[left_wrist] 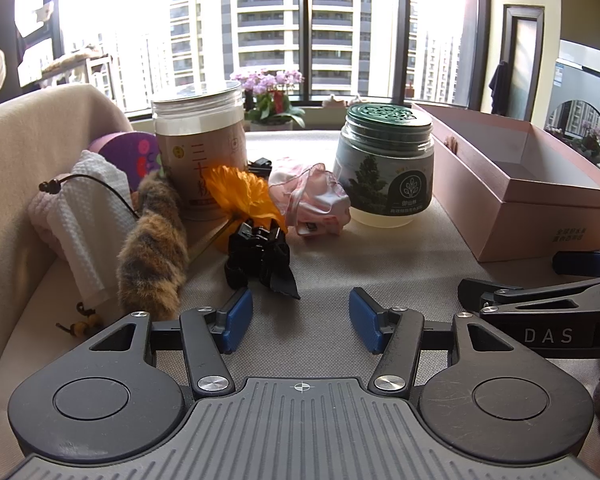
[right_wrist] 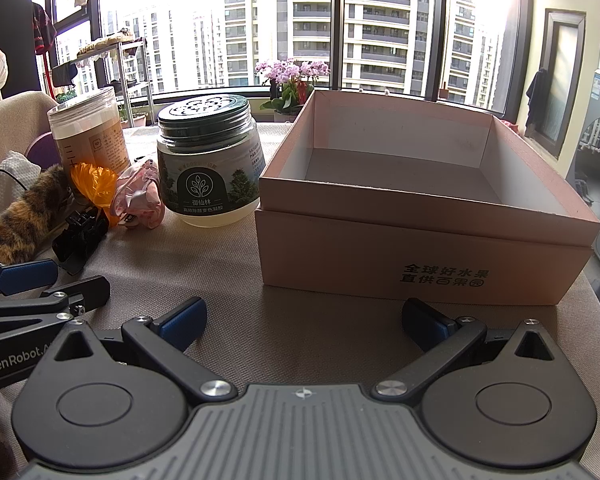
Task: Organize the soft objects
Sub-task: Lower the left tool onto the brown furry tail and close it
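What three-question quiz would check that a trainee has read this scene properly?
1. True or false: the pink box is empty.
2. Which item lies nearest the left gripper: A orange flower, B black strap, C green-lidded jar?
3. Fill in: the right gripper has its jaws ____.

Key: 1 true, as far as its inside shows. 2 B. 3 open, with nothing between them.

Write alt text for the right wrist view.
An open right hand-held gripper hovers over a table before an empty pink box. Left of the box stand a green-lidded jar and a clear canister, with soft items clustered in front.
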Tool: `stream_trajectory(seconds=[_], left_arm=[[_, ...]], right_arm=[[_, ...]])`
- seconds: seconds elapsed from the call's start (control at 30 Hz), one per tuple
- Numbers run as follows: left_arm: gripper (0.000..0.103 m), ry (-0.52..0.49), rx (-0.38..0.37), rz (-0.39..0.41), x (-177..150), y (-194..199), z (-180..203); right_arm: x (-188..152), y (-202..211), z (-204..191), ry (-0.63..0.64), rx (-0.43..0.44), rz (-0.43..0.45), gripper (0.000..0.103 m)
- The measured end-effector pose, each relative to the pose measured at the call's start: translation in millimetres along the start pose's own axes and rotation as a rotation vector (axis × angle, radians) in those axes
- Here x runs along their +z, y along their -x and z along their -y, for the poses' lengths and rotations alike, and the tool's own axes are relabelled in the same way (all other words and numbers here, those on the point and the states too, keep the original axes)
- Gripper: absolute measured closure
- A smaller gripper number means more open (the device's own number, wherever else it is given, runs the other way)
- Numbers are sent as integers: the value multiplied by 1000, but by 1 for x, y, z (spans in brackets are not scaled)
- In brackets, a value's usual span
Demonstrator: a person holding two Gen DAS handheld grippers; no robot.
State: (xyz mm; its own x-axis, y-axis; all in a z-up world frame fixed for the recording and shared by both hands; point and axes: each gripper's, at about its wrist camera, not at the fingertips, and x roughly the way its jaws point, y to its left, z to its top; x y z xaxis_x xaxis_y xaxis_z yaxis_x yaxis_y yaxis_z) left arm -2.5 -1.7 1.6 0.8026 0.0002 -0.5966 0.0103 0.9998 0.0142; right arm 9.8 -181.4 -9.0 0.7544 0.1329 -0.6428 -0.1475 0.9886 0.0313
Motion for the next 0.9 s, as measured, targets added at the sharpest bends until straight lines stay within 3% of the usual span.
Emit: stream_trajectory(seconds=[0.53,0.7,0.9], left_arm=[[44,13,-21,-2,0,0,-2],[44,34,-79,33,8,21,-20],[44,132,37,142,30,46,-74]], right_arm=[[1,0,1,0,0,-1,0],[13,-5,3,51,61,-110,0],[12,-4,4,70,73,-126,0]])
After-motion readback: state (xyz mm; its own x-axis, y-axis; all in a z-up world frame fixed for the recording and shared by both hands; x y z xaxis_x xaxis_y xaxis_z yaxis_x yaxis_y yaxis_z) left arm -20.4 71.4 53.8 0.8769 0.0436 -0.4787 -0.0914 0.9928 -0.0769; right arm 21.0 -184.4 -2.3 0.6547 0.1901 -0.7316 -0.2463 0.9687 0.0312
